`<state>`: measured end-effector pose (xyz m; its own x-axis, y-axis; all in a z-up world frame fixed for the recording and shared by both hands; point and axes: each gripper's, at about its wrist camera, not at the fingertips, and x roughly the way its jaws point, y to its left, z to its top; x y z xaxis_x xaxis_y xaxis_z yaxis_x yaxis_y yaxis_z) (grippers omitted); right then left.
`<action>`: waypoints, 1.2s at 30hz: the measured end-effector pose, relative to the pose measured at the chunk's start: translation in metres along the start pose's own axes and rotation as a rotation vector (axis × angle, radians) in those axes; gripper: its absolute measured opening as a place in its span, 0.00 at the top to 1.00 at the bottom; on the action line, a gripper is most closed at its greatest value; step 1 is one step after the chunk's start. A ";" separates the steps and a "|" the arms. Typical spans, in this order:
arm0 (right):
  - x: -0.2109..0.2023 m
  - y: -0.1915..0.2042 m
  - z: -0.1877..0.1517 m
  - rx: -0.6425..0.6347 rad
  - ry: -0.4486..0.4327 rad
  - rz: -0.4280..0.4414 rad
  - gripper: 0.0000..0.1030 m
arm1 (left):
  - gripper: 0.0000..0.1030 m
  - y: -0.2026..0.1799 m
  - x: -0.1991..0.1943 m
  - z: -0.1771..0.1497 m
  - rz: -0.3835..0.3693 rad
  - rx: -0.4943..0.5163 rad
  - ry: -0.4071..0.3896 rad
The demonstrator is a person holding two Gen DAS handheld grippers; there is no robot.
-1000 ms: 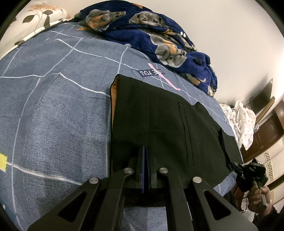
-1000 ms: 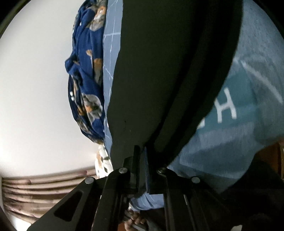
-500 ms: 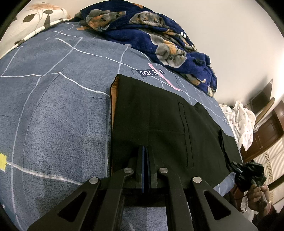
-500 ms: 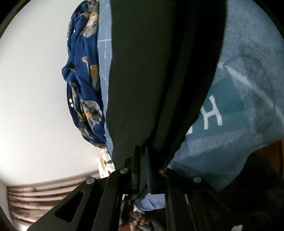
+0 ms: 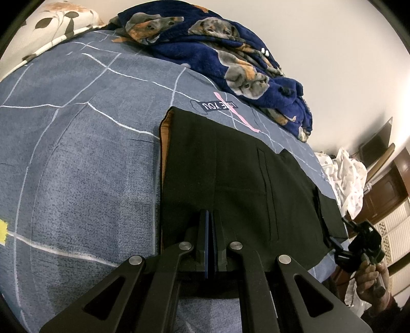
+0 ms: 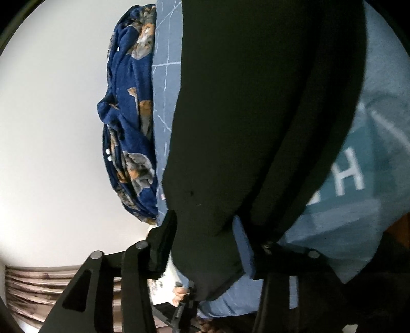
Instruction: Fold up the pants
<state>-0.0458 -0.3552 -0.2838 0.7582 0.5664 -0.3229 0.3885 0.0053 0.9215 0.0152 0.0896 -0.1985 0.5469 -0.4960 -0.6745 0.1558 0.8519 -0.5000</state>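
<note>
One pair of black pants (image 5: 230,184), folded flat on the bed (image 5: 77,153), near the bed's near edge and toward its right-hand corner in the left wrist view; orange lining exposed along the left side. One slit pocket visible on the upper layer

Left gripper (image 5: 209,220): fingers pressed together, tips resting over the near hem of the pants; fabric between them cannot be confirmed. Right gripper (image 6: 205,230): fingers apart and opening, pants edge lying between them, pads clear of the cloth. Same gripper seen at the bed's right edge from the left wrist view, carried by one hand (image 5: 371,279)

Bed covered by one blue-grey sheet with white lines and printed lettering. One navy blanket (image 5: 217,51) with dog print heaped along the far edge. One floral pillow (image 5: 51,23) at the far left corner. One white spotted cloth (image 5: 346,176) beyond the right edge. Plain pale wall behind; dark wooden furniture (image 5: 384,189) at the right
</note>
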 end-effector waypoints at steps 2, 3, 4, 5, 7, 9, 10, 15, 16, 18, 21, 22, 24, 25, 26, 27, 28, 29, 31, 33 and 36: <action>0.003 0.002 0.001 -0.002 0.002 -0.002 0.51 | 0.94 -0.001 0.000 0.000 0.000 0.000 0.000; 0.004 0.003 0.001 -0.004 0.000 0.005 0.50 | 0.94 0.001 0.000 0.000 0.000 0.001 0.000; 0.005 0.003 0.002 -0.008 -0.001 0.012 0.50 | 0.94 0.001 0.000 0.000 0.000 0.001 0.000; 0.006 0.003 0.003 -0.010 -0.002 0.011 0.50 | 0.94 0.000 0.000 0.000 0.000 0.001 0.000; 0.007 0.003 0.004 -0.013 -0.007 0.007 0.53 | 0.94 0.001 0.000 0.000 0.000 0.000 0.000; 0.007 0.004 0.004 -0.028 -0.008 -0.023 0.71 | 0.94 0.000 0.000 0.000 -0.001 -0.001 0.000; 0.008 0.002 0.006 -0.031 0.002 -0.040 0.91 | 0.94 0.000 0.000 0.000 -0.002 -0.001 0.000; 0.006 -0.010 0.008 -0.024 0.032 -0.038 0.94 | 0.94 -0.001 0.001 0.000 -0.003 -0.001 0.000; 0.004 -0.007 0.008 -0.048 0.037 -0.042 0.94 | 0.94 0.001 0.000 0.000 -0.003 -0.002 0.000; -0.001 -0.005 0.008 -0.059 0.050 -0.043 0.94 | 0.94 0.000 0.000 0.000 -0.005 -0.005 0.000; -0.009 -0.007 0.005 -0.063 0.067 -0.059 0.94 | 0.94 -0.002 0.001 0.000 -0.003 -0.002 0.000; -0.010 -0.009 0.003 -0.064 0.075 -0.065 0.94 | 0.94 0.001 0.000 0.001 -0.004 -0.003 0.000; -0.010 -0.012 -0.001 -0.069 0.088 -0.077 0.94 | 0.94 -0.001 0.001 0.000 -0.004 -0.004 0.000; -0.009 -0.014 -0.002 -0.068 0.092 -0.077 0.94 | 0.94 0.001 0.000 0.001 -0.005 -0.004 0.000; -0.008 -0.014 -0.002 -0.067 0.094 -0.073 0.94 | 0.94 0.000 0.000 0.000 -0.005 -0.004 0.000; -0.008 -0.014 -0.002 -0.068 0.096 -0.072 0.94 | 0.94 -0.002 0.000 0.001 -0.003 -0.002 0.000; -0.006 -0.014 -0.002 -0.070 0.102 -0.073 0.94 | 0.94 0.001 -0.001 0.001 -0.004 -0.003 0.001; -0.007 -0.015 -0.001 -0.070 0.108 -0.076 0.94 | 0.94 0.000 0.000 0.001 -0.002 -0.001 0.001; -0.007 -0.015 -0.001 -0.074 0.112 -0.080 0.94 | 0.94 -0.001 0.000 0.001 -0.005 -0.005 0.001; -0.008 -0.016 -0.001 -0.065 0.115 -0.079 0.94 | 0.94 0.001 -0.001 0.001 -0.004 -0.003 0.000; -0.006 -0.016 -0.003 -0.067 0.123 -0.091 0.94 | 0.94 0.001 -0.001 0.001 -0.005 -0.004 0.001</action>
<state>-0.0583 -0.3563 -0.2959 0.6501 0.6578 -0.3804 0.4137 0.1134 0.9033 0.0155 0.0909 -0.1979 0.5455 -0.5004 -0.6723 0.1550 0.8486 -0.5058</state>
